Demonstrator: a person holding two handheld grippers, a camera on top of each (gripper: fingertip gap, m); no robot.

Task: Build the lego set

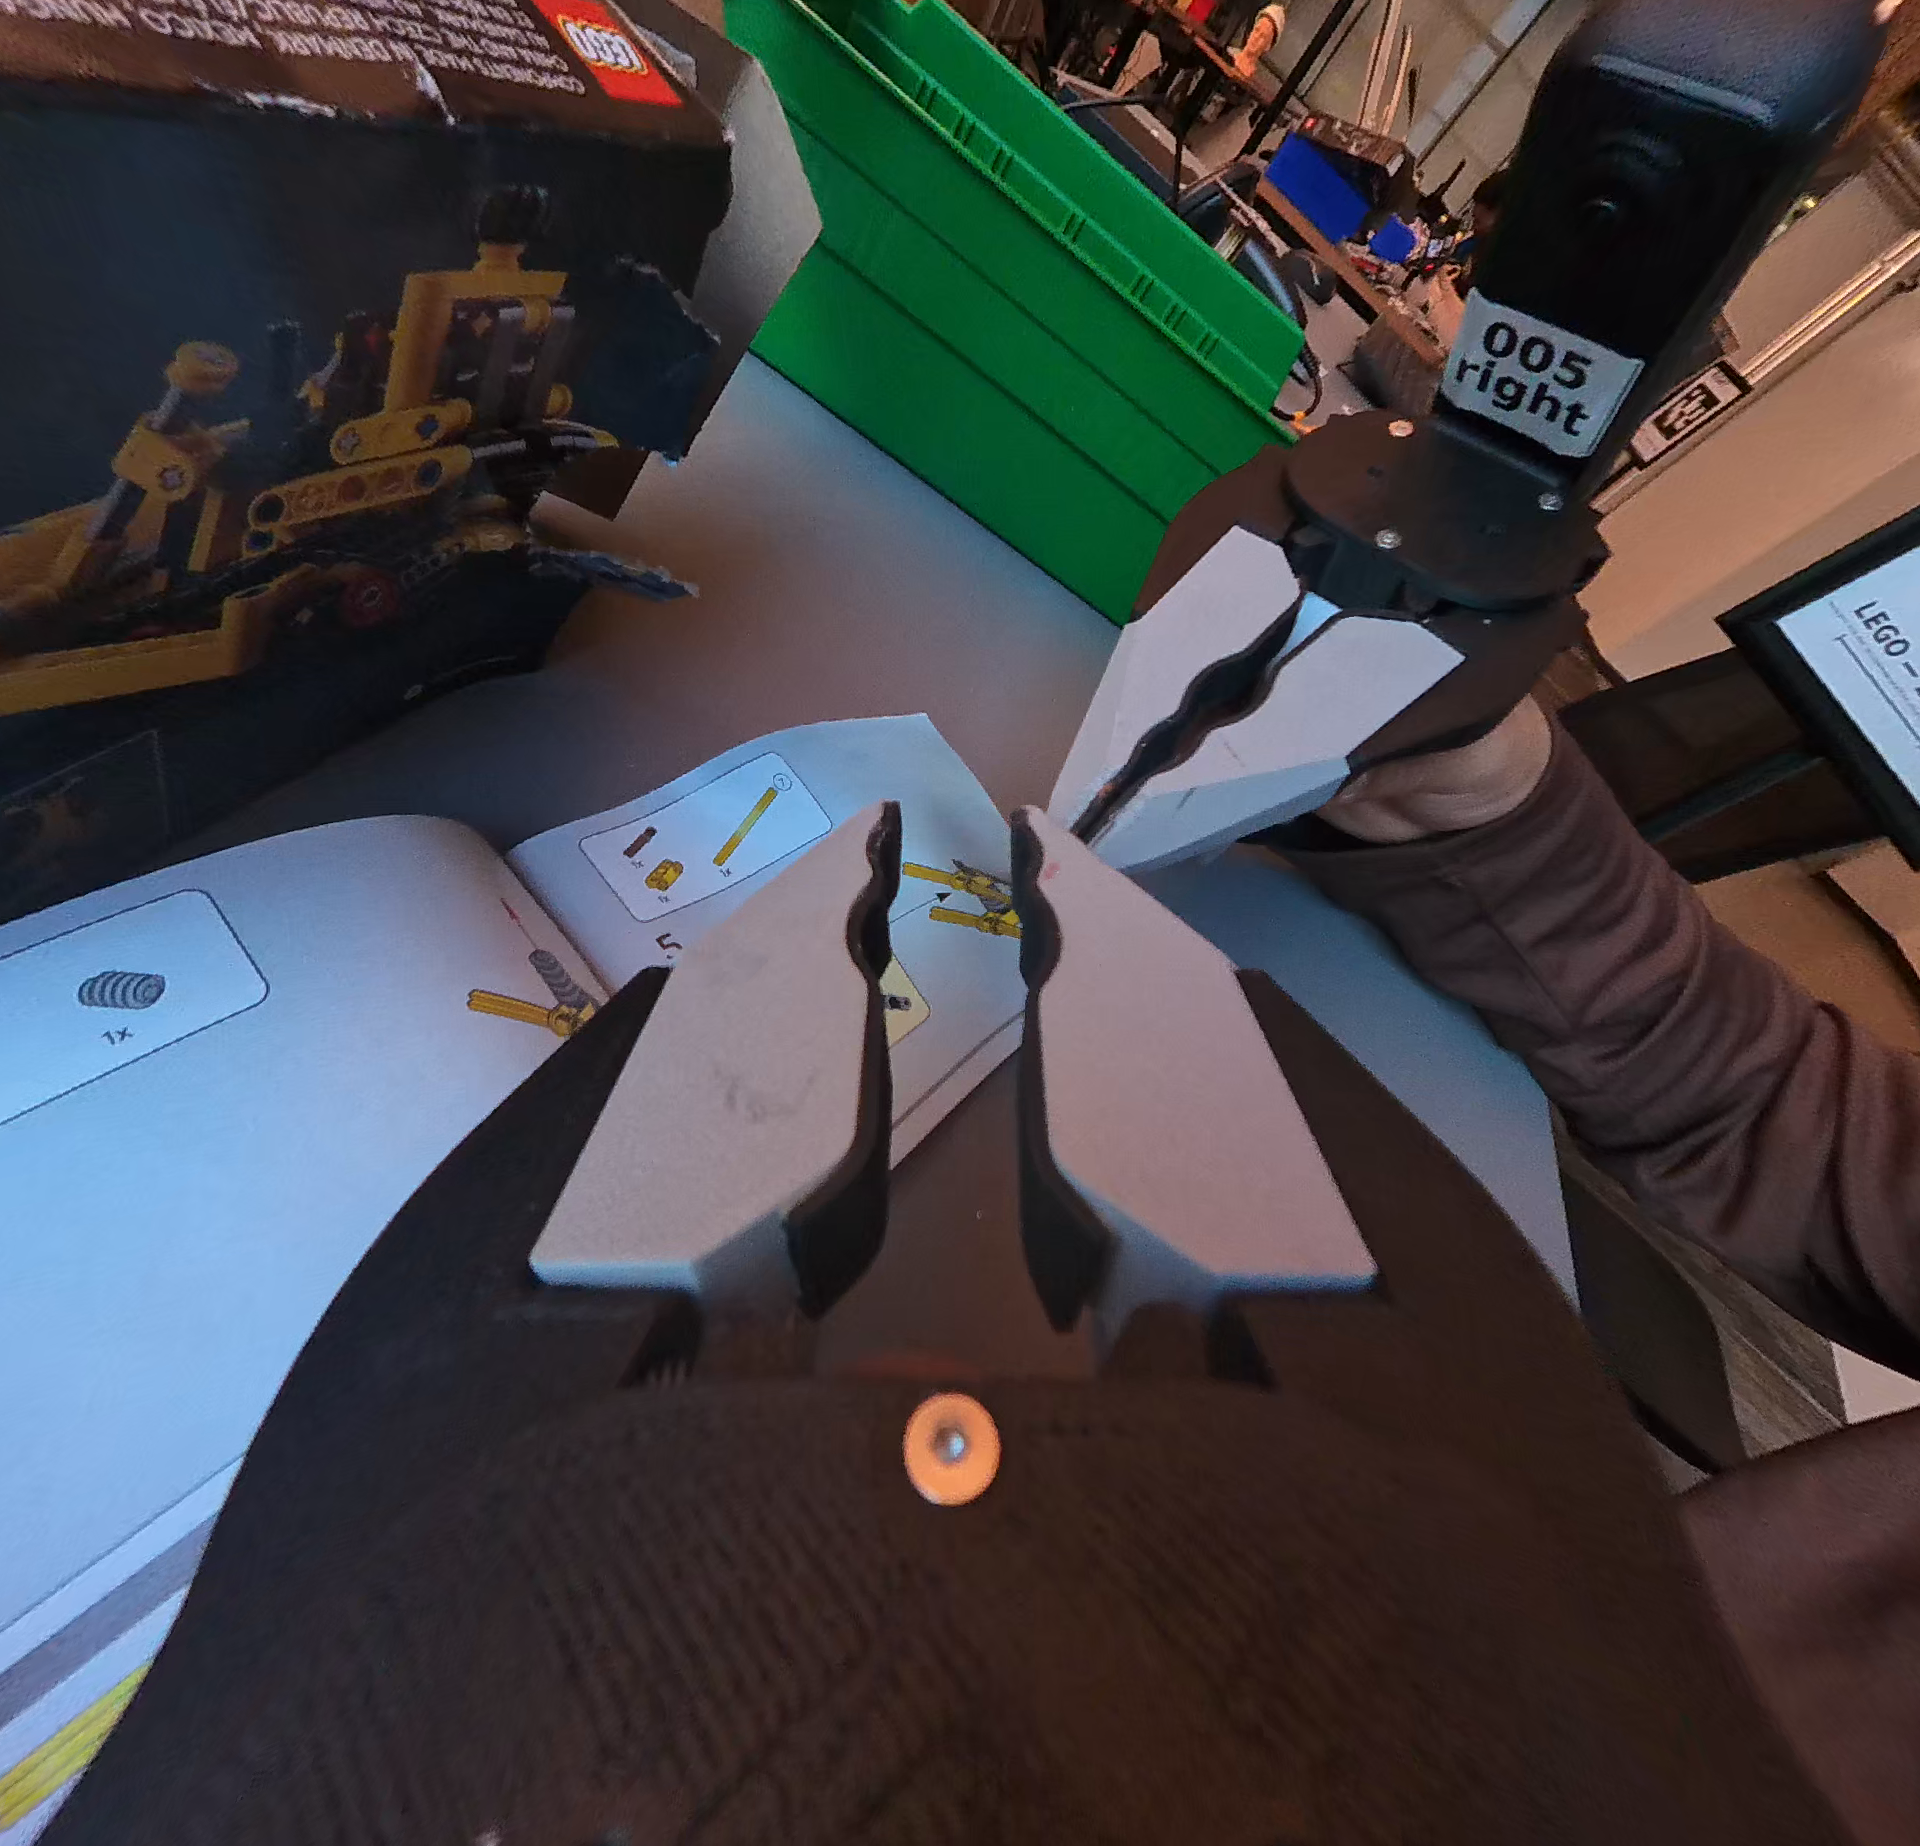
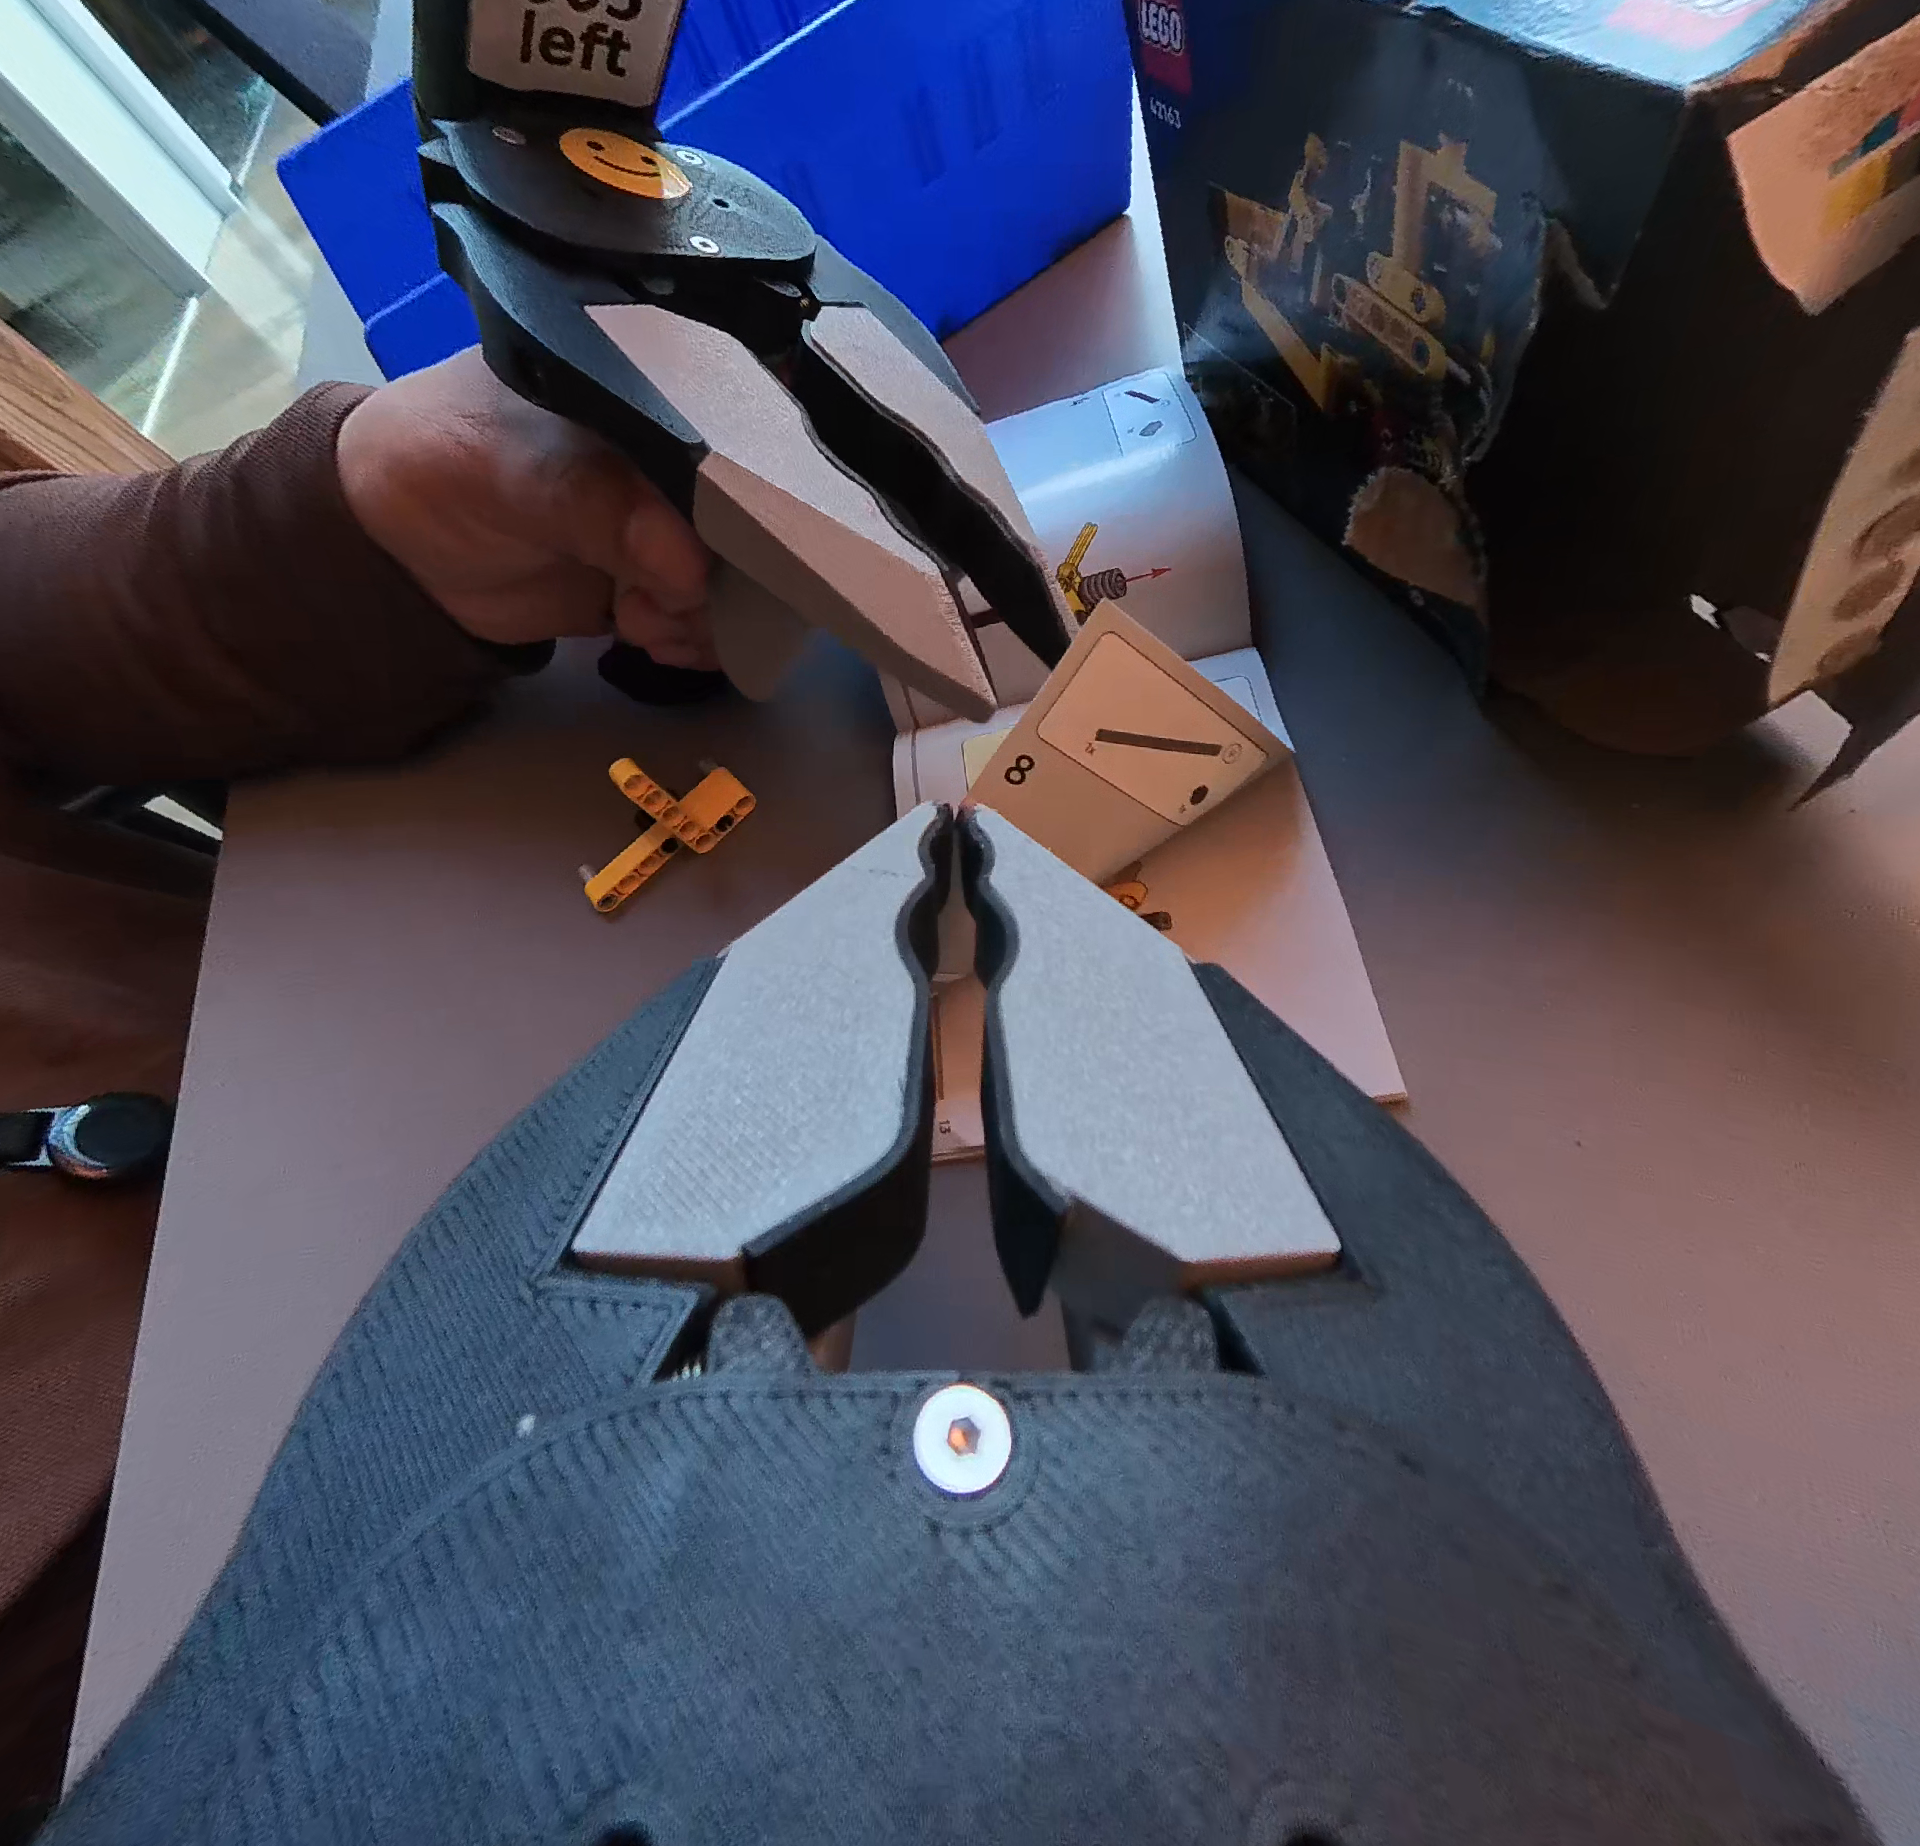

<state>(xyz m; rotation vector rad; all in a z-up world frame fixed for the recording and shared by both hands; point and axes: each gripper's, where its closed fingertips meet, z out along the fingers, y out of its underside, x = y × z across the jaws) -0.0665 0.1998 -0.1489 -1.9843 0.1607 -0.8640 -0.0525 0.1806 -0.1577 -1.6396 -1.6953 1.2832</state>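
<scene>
An open instruction booklet (image 1: pixel 343 965) lies on the table. My left gripper (image 1: pixel 956 840) is open and empty, with its tips just above the booklet's right page. My right gripper (image 2: pixel 951 814) is shut on the edge of a booklet page (image 2: pixel 1132 747), which is lifted and curled over. The right gripper also shows in the left wrist view (image 1: pixel 1086 825), tips together beside my left fingers. The left gripper shows in the right wrist view (image 2: pixel 1023 679), pointing down at the booklet. A small yellow lego assembly (image 2: pixel 670 825) lies on the table left of the booklet.
The torn black lego box (image 1: pixel 312 342) stands behind the booklet and also shows in the right wrist view (image 2: pixel 1507 342). A green bin (image 1: pixel 987 290) and a blue bin (image 2: pixel 831 134) stand at the table's far side. A framed sheet (image 1: pixel 1849 653) stands at the right. A watch (image 2: pixel 94 1136) lies at the table's left edge. My left and right fingertips are right by each other.
</scene>
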